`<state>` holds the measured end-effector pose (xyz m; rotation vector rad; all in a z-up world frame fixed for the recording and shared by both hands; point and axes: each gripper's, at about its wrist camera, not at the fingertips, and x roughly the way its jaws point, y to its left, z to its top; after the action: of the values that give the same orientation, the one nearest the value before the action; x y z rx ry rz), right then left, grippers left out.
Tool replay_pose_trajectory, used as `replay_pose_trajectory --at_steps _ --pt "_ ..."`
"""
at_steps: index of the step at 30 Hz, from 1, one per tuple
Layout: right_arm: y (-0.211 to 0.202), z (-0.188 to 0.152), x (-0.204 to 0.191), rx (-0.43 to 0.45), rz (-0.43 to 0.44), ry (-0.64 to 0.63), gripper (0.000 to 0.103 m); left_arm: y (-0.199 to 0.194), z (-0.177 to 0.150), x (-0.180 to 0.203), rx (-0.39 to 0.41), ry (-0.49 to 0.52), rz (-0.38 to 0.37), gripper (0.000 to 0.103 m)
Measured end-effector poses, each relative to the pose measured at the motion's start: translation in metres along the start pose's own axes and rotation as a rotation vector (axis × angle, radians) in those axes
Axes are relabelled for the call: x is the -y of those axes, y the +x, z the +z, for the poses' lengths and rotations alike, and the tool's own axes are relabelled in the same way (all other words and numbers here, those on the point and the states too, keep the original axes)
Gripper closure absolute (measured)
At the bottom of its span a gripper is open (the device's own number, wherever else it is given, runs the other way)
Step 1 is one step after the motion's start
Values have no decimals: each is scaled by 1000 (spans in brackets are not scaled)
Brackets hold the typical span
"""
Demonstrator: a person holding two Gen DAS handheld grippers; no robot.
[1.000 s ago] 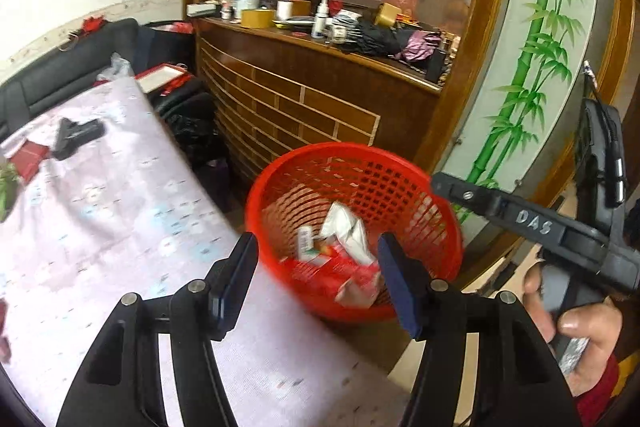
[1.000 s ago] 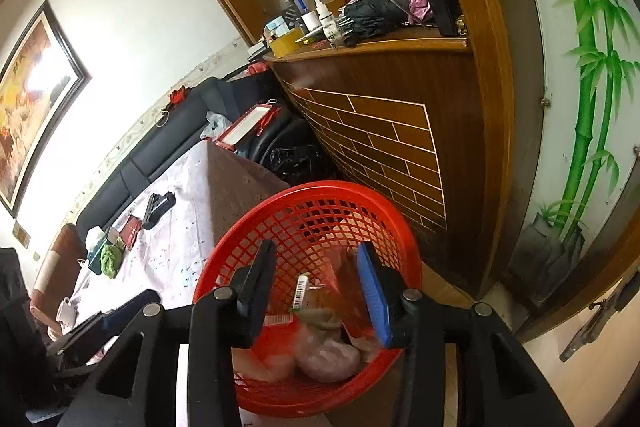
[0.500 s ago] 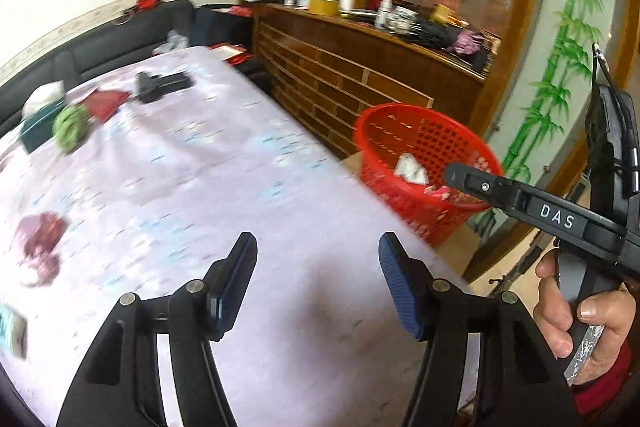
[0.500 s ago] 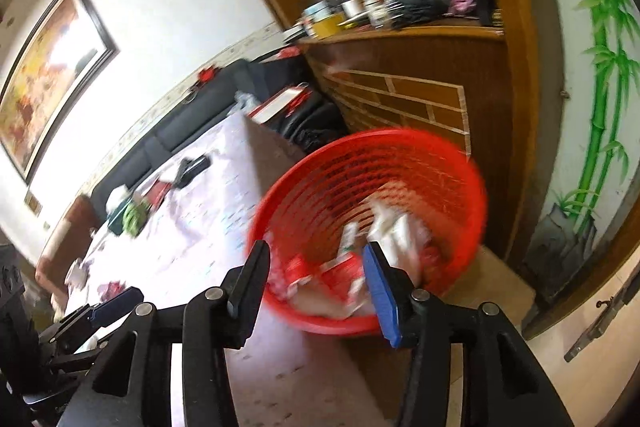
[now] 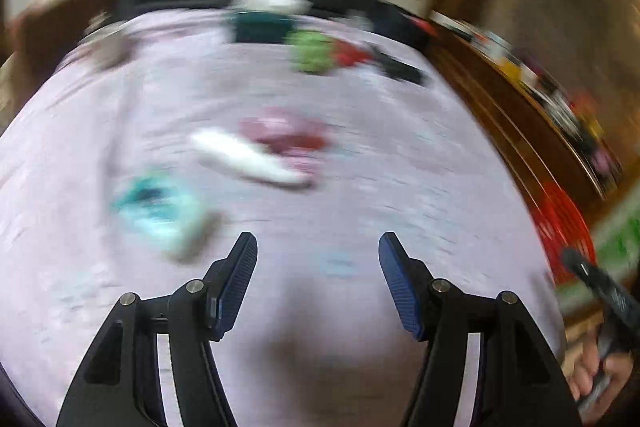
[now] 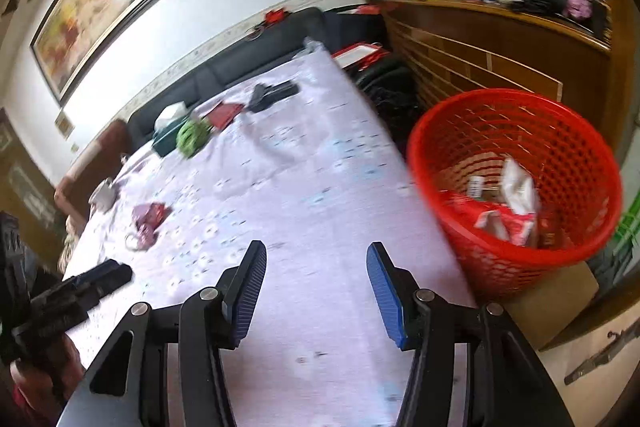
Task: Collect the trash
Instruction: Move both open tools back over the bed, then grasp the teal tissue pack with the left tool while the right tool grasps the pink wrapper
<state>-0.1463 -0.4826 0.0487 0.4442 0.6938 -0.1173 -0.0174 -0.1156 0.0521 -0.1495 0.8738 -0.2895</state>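
Note:
My left gripper point(image 5: 318, 247) is open and empty over the table with the pale floral cloth point(image 5: 360, 187). The left wrist view is blurred. Ahead of it lie a white wrapper point(image 5: 248, 157), a pink-red crumpled piece point(image 5: 288, 137) and a teal packet point(image 5: 160, 211). My right gripper point(image 6: 316, 259) is open and empty above the table's right end. The red mesh basket point(image 6: 516, 187) stands off the table edge to its right, with white and red wrappers point(image 6: 508, 211) inside. The pink-red piece also shows in the right wrist view point(image 6: 148, 219).
At the far end of the table lie a green ball-like thing point(image 6: 193, 135), a teal tissue box point(image 6: 166, 131), a red wallet point(image 6: 226, 113) and a black object point(image 6: 272, 93). A dark sofa point(image 6: 248, 55) runs behind. A cluttered wooden counter point(image 6: 500, 27) stands at right.
Both grippers have swung left, away from the basket and towards the table. The left wrist view now faces the trash on the cloth; the basket has slid to the right edge.

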Motion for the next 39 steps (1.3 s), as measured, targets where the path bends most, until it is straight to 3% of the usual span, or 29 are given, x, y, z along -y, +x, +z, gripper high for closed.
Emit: replay_pose_trajectory --at_steps 3,6,8,15,20,21,26,31,35,39 --pt "7 -2 -17 -12 16 -26 47 0 9 -59 -9 -175 80 41" --pt "12 -3 -31 -15 33 -47 47 7 13 -88 -27 -277 113 41" --pt "14 -4 -39 -19 43 -58 47 15 16 -91 -41 -298 95 41" --pt "18 -6 -53 -32 54 -88 46 50 34 -79 -48 -222 190 43" --pt "14 -5 -52 -29 42 -93 46 79 38 -57 -87 -36 240 43" --pt "14 -5 -53 -29 39 -97 46 79 34 -54 -77 -4 241 47" --pt "19 -1 -68 -48 51 -126 46 65 20 -56 -63 29 175 58" --pt "33 6 -98 -89 107 -163 46 55 14 -68 -48 -7 95 59" --pt "62 14 -139 -158 180 -191 48 55 13 -66 -50 -1 101 59" --pt "107 19 -186 -239 242 -198 58 56 13 -64 -54 11 114 59"
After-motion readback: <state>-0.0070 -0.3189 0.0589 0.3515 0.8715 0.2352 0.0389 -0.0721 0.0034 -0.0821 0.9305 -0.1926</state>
